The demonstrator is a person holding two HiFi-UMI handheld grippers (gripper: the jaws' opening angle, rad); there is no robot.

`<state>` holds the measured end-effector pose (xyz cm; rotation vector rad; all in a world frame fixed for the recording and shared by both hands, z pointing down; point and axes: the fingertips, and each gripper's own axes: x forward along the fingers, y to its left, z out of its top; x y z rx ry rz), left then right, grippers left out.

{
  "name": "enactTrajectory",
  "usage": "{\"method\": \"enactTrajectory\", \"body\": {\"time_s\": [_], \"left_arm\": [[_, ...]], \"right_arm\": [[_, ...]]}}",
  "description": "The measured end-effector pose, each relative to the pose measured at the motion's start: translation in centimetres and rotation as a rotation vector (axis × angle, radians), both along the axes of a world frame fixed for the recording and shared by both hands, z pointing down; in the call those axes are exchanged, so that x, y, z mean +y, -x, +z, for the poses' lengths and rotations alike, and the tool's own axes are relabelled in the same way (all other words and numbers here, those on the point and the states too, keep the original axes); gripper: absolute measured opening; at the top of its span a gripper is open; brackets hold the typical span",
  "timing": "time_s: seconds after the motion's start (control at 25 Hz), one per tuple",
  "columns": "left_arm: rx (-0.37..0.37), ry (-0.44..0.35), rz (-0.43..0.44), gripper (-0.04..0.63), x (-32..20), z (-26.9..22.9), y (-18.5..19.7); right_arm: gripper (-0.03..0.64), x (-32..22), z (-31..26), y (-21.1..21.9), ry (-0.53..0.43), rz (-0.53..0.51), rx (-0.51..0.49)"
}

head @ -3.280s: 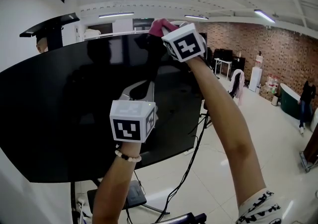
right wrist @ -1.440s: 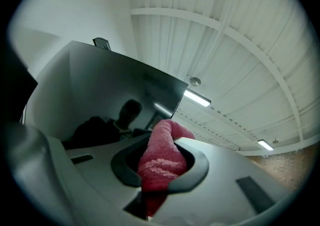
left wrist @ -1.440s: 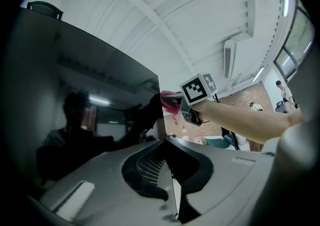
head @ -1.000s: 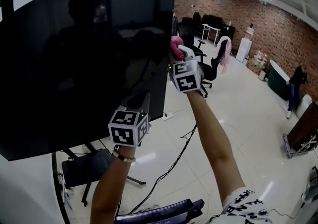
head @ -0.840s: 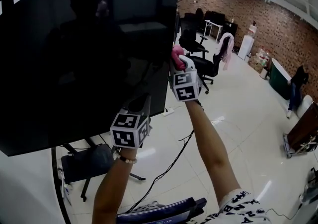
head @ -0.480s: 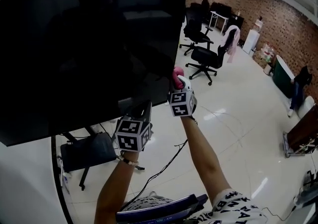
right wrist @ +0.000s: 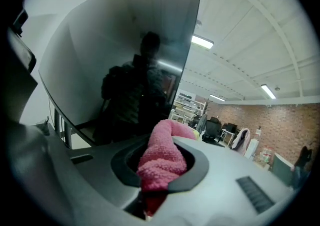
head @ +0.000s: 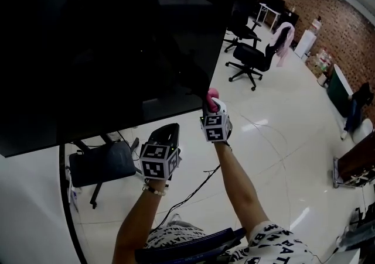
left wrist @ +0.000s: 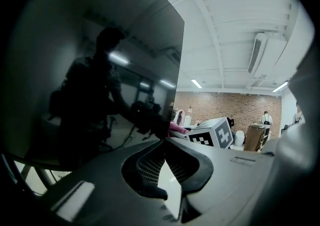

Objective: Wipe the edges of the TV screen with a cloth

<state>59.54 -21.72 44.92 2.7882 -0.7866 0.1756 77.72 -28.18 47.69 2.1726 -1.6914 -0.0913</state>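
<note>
Your right hand-held gripper (right wrist: 159,172) has its jaws clamped on the pink cloth (right wrist: 162,157). The cloth is bunched so that a rounded wad sticks out past the jaw tips. That seems sensible, since it puts soft towel and not hard plastic against the bezel.

In the head view the wad sits right at the lower right corner of the TV screen (head: 117,40), near the middle of the frame. Whether it is actually pressing on the edge cannot be confirmed there. From this spot the bottom edge looks like the natural run to take on next.

Your left hand-held gripper (left wrist: 162,142) has its jaws closed together with nothing between them. It hangs just below the screen's bottom edge, left of the right one and apart from the panel. It appears to be kept out of the way, not steadying anything.

The screen is a large, dark, glossy sheet filling the upper left of the head view. It mirrors your silhouette, so any smear would show easily.

Below it lies a shiny pale floor (head: 275,157), with the dark stand base (head: 99,163) at lower left and a cable (head: 196,187) trailing past it. Office chairs (head: 249,58) and a brick wall (head: 345,23) fill the upper right.
</note>
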Motion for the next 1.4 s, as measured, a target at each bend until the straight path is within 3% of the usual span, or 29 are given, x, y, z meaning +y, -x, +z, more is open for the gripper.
{"method": "enactTrajectory", "body": {"time_s": [0.4,0.76,0.88,1.04,1.24,1.4], "left_arm": [[-0.035,0.069,-0.06,0.0,0.5,3.9,3.8],[-0.036,0.099,-0.119,0.0,0.0,4.6,11.4],[-0.033,0.122,-0.154,0.0,0.0,5.7,15.8],[-0.026,0.141,-0.194,0.0,-0.3,7.2,21.7],[-0.007,0.151,-0.246,0.0,0.2,8.5,28.7],[-0.035,0.138,-0.3,0.0,0.2,10.2,33.7]], "right_arm": [[0.061,0.4,7.0,-0.2,0.102,0.013,-0.073],[0.061,1.7,9.0,0.1,0.179,0.046,-0.178],[0.061,3.2,10.3,3.3,0.189,0.009,-0.209],[0.061,4.6,9.1,10.7,0.144,-0.079,-0.257],[0.061,7.1,7.8,22.9,0.099,-0.257,-0.434],[0.06,8.3,7.5,30.3,0.11,-0.325,-0.553]]}}
